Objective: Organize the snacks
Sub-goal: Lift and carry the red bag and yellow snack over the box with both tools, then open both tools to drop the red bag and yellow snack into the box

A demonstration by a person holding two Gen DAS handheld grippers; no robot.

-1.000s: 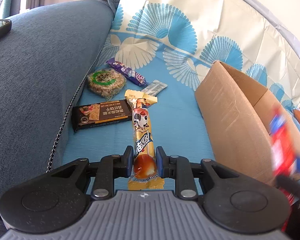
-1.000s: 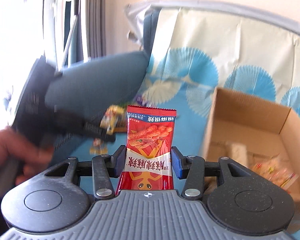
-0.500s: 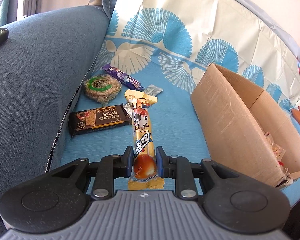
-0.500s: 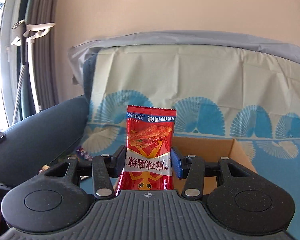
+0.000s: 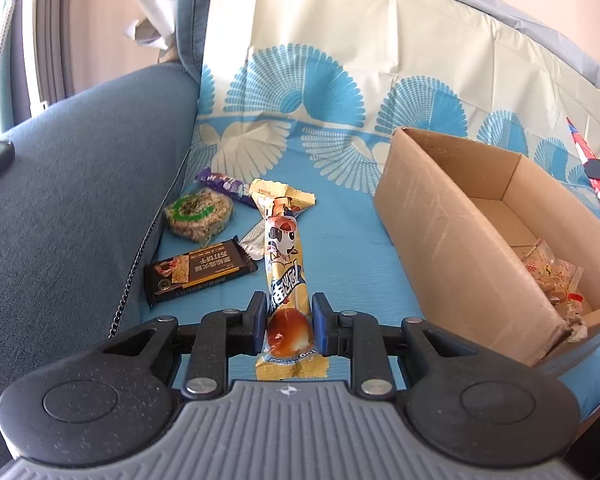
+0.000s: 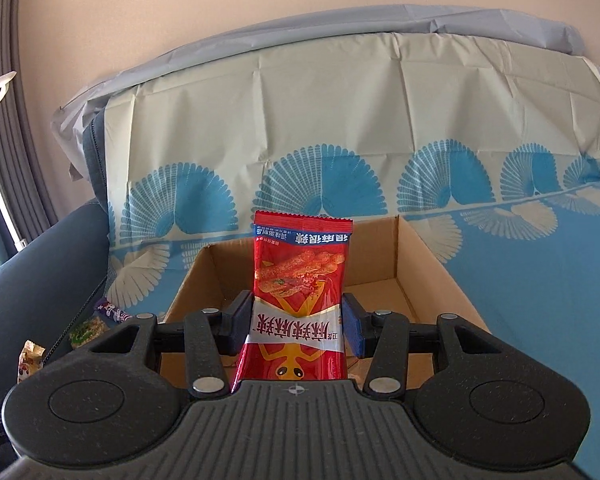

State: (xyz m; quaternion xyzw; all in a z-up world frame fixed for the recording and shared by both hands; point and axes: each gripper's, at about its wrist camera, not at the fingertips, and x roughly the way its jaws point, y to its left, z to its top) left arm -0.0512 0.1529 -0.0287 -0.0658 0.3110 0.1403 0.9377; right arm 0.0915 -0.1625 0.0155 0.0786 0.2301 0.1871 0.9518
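Left tongs [image 5: 289, 317] pinch yellow snack stick [image 5: 285, 268], long axis pointing away from me; right tongs [image 6: 296, 320] pinch upright red packet [image 6: 300, 300] over box [image 6: 432, 276].

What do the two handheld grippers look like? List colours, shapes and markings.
Both match. The left gripper and right gripper have blue finger pads, speckled black linkage arms with silver rivets, round black side housings, and a ribbed grey body bearing a small star mark. No cables visible.

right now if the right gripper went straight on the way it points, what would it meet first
Most likely the cardboard box: the right gripper, shut on the red snack packet, points into its open top. Depth is unclear, so probably the far wall or floor.
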